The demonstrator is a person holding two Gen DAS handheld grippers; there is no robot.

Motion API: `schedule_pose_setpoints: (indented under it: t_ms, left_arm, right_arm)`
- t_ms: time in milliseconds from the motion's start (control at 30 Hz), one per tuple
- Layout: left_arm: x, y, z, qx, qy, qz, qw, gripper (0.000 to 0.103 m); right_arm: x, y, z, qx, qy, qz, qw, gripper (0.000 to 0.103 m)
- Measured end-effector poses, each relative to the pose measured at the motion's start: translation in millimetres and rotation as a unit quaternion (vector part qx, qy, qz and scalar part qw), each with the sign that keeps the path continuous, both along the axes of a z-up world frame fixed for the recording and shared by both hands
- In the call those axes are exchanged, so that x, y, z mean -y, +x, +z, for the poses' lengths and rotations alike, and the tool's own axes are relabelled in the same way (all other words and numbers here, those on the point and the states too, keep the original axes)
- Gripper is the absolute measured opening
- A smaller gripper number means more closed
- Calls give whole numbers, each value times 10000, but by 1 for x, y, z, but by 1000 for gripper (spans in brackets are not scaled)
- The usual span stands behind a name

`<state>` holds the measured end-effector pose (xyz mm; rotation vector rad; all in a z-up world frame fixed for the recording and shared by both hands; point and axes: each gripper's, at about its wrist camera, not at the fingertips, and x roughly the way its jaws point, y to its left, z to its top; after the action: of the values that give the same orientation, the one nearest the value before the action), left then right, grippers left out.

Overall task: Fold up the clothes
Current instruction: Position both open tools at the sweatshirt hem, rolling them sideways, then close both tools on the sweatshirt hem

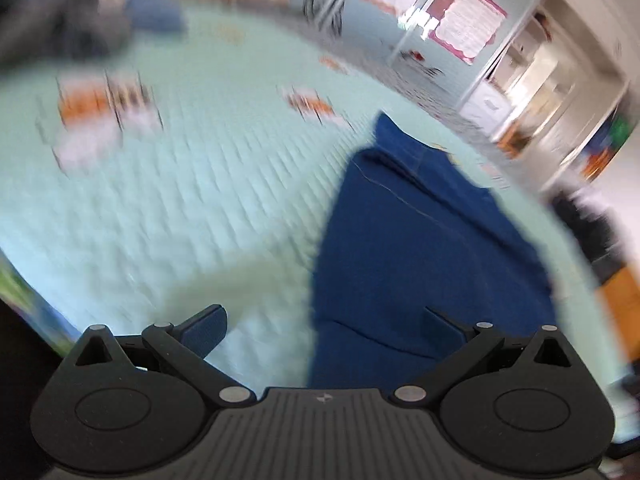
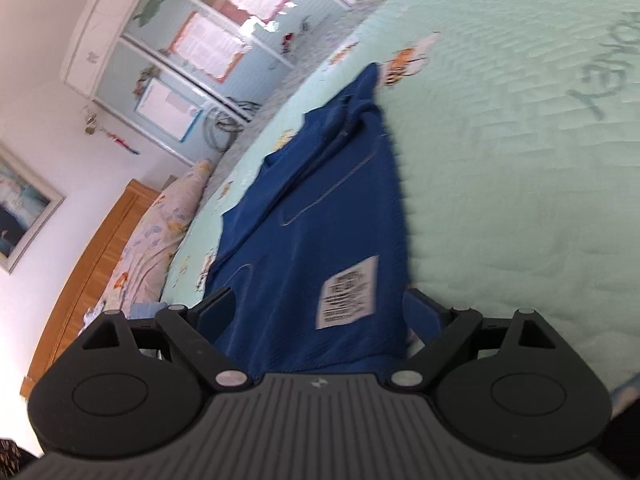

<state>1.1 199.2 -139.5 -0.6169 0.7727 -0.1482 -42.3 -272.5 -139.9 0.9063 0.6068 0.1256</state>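
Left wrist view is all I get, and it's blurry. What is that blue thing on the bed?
Observer: A garment. The right view shows a white label on it.
Operator: Is the other tool gripping it?
Observer: No. The right tool is wide open, with the cloth lying between its fingers.
Operator: Anything else on that side?
Observer: A patterned pillow at the bed's edge.

A pale green bedspread (image 2: pixel 520 168) with small orange prints covers the bed. A patterned pillow (image 2: pixel 160 232) lies against the wooden headboard (image 2: pixel 92 248). A framed picture (image 2: pixel 20 208) hangs on the white wall.
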Motion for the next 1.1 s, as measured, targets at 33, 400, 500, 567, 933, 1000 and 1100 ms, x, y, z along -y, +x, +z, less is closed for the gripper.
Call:
schedule_pose_setpoints:
  t_ms: [33,400,500,567,933,1000,1100]
  left_arm:
    - [-5,4,-4,-69,-333,-136,9993,102]
    - [-38,31,-43,-745,-2590,-708,9604,102]
    - [-34,32,-46,-768,-2596,-880,9586,102]
    - [-29,34,-46,-815,-2599,-1064,9563,102]
    - [-17,51,-50,-971,-2564,-1592,9484,102]
    - [-15,52,-52,-961,-2597,-1590,9477,102]
    - [-12,54,-52,-951,-2627,-1615,9465,102]
  right_arm:
    - [5,-2,-2,-50,77,-49,9999,91]
    - [31,-10,-28,-31,1408,24,9900,91]
    - [33,-9,-28,-24,1523,155,9882,91]
    - [34,-9,-27,-36,1537,248,9878,91]
    - [30,-9,-26,-236,1600,740,9841,91]
    - [27,-6,-26,-243,1665,790,9826,92]
    - [22,-1,-24,-254,1639,890,9821,93]
